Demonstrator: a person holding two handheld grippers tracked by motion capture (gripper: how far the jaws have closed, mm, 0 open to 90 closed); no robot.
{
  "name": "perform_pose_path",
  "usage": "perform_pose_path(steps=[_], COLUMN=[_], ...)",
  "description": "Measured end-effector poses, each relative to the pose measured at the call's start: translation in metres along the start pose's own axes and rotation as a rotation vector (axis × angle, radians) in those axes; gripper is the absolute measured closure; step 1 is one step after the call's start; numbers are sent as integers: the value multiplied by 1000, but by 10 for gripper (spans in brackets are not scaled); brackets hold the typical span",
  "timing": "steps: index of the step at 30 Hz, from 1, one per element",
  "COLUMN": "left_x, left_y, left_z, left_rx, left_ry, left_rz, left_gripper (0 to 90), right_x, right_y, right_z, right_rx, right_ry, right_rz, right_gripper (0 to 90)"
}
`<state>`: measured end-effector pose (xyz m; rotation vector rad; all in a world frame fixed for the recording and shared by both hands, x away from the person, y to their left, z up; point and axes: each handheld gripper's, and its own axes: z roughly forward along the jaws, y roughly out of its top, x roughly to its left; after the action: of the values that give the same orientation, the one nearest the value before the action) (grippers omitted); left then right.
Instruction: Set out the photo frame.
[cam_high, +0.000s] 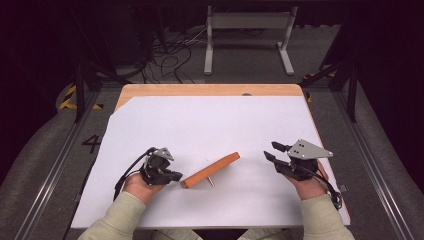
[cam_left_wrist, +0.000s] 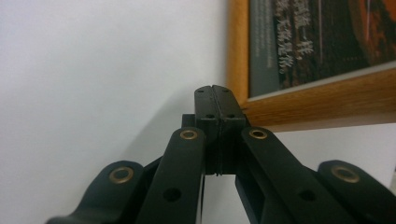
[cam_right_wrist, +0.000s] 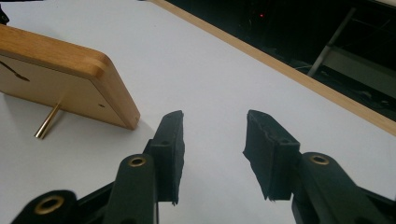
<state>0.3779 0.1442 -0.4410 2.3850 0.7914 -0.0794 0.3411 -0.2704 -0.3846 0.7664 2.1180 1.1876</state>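
A wooden picture frame (cam_high: 210, 170) stands tilted on the white table sheet (cam_high: 210, 125), propped on a thin brass peg (cam_high: 211, 181). My left gripper (cam_high: 176, 176) is just left of the frame's near end, low over the sheet. In the left gripper view its jaws (cam_left_wrist: 216, 100) are pressed together with nothing between them, and the frame's corner (cam_left_wrist: 317, 109) with its dark picture (cam_left_wrist: 322, 42) sits right behind the tips. My right gripper (cam_high: 271, 151) stands open and empty to the right of the frame; the right gripper view (cam_right_wrist: 215, 133) shows the frame's back (cam_right_wrist: 60, 79) and the peg (cam_right_wrist: 46, 122).
The white sheet covers a wooden table whose far edge (cam_high: 210, 90) is bare. Beyond it, on the floor, are a grey metal stand (cam_high: 247, 30) and cables (cam_high: 170, 55). Bare sheet lies between the frame and the right gripper and across the far half.
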Motion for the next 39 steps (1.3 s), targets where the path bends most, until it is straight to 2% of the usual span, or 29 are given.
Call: perform_pose_path(steps=[2, 4, 7, 11, 14, 16, 18, 20, 22, 26, 32, 39], left_x=[-1, -1, -3, -15, -25, -30, -34, -37, -40, -43, -46, -55], left_y=[1, 0, 0, 5, 9, 11, 13, 15, 16, 18, 20, 24], left_z=[2, 2, 4, 13, 17, 18, 20, 22, 24, 26, 28, 38], left_rx=[14, 19, 30, 71, 77, 77, 77, 72, 71, 59, 28, 16], left_ry=[0, -29, -68, -126, -163, -182, -194, -213, -221, -227, -244, -268], left_rz=[10, -3, 7, 65, 94, 103, 118, 126, 128, 134, 130, 152], left_gripper=[900, 900, 900, 900, 900, 900, 900, 900, 900, 900, 900, 899], right_x=[0, 0, 0, 0, -3, -5, -8, -11, -12, -9, -1, 4], right_y=[0, 0, 1, 1, 1, 1, 2, 4, 6, 9, 20, 28], right_z=[0, 0, -1, -1, -2, -3, -3, -2, 0, -1, -3, -4], right_rx=[-1, -1, -2, -1, -1, 7, 23, 49, 67, 77, 81, 108], right_ry=[0, 0, 0, 3, 5, 17, 49, 86, 112, 95, 114, 133], right_rz=[-1, 0, 0, 5, 62, 79, 114, 183, 223, 211, 191, 245], right_gripper=[570, 571, 572, 577, 606, 640, 646, 634, 605, 594, 591, 558])
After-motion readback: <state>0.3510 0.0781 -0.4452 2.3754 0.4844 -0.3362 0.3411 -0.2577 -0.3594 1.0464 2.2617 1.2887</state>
